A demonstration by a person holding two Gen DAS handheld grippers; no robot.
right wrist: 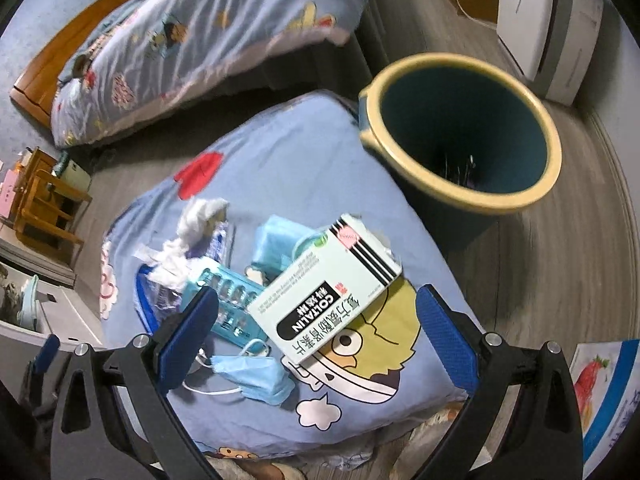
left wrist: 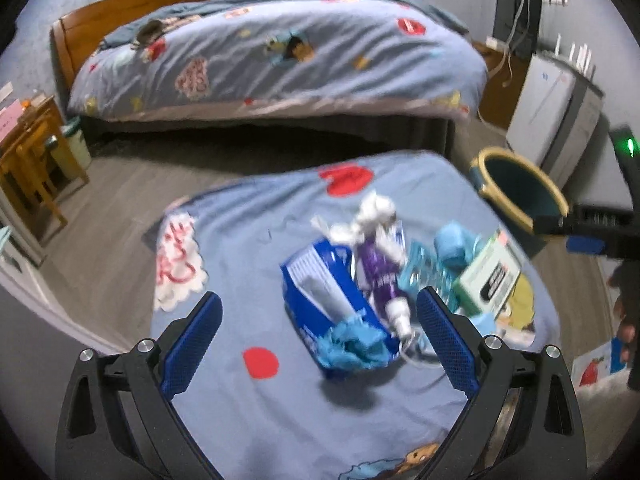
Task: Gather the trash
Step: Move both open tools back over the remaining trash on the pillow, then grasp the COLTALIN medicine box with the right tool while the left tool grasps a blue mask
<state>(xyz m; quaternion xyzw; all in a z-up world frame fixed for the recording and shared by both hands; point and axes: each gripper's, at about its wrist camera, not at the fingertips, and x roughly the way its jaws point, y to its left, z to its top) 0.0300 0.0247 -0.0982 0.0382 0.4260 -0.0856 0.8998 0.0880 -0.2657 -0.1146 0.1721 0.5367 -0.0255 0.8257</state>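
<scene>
Both grippers, left (left wrist: pixel 320 334) & right (right wrist: pixel 316 332), fingers spread, empty. Risk: medicine box (right wrist: pixel 326 288) slips toward bin (right wrist: pixel 464 132), drags face mask (right wrist: pixel 256 376) off surface.

We hold one gripper in each hand. Our left gripper (left wrist: pixel 320 316) has its two blue fingers (left wrist: pixel 192 344) spread wide apart, and nothing is between them. It points forward and tips down a little. The black arms of the gripper reach up from the bottom of the left wrist view.

Our right gripper (right wrist: pixel 318 314) is spread wide too, with its blue fingers (right wrist: pixel 448 336) far from each other and holding nothing. It also tips down. In the left wrist view we can see our right gripper (left wrist: pixel 588 236) at the right edge, with a small green light on it. There it is too blurry to see its fingers well.
</scene>
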